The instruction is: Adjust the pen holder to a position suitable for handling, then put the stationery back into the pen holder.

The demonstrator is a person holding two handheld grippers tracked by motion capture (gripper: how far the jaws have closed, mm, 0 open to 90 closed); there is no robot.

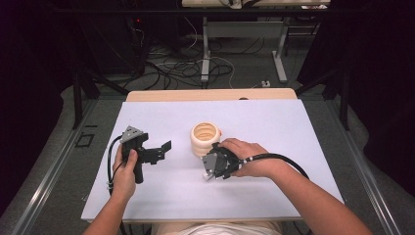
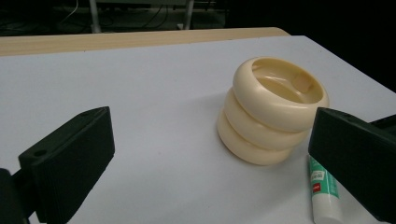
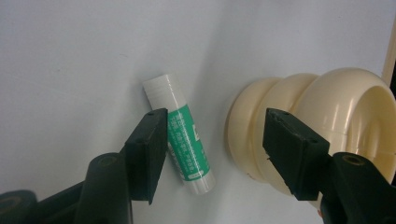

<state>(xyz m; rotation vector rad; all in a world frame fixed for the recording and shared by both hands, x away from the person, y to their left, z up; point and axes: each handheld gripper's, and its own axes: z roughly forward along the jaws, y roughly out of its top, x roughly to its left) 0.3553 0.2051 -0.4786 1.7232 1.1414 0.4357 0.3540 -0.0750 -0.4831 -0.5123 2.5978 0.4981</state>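
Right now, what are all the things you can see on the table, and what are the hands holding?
Glue stick: one, white with a green label, lying flat on the table beside the holder, between the right gripper's open jaws.
Ringed holder: one, cream, upright mid-table, hollow on top.
Table: one, white top with a wooden far edge.
Cables: several, dark and white, on the floor behind the table.
Left gripper: one, black, held above the table left of the holder, jaws open.
Right gripper: one, black, jaws apart around the glue stick, not pressing it.
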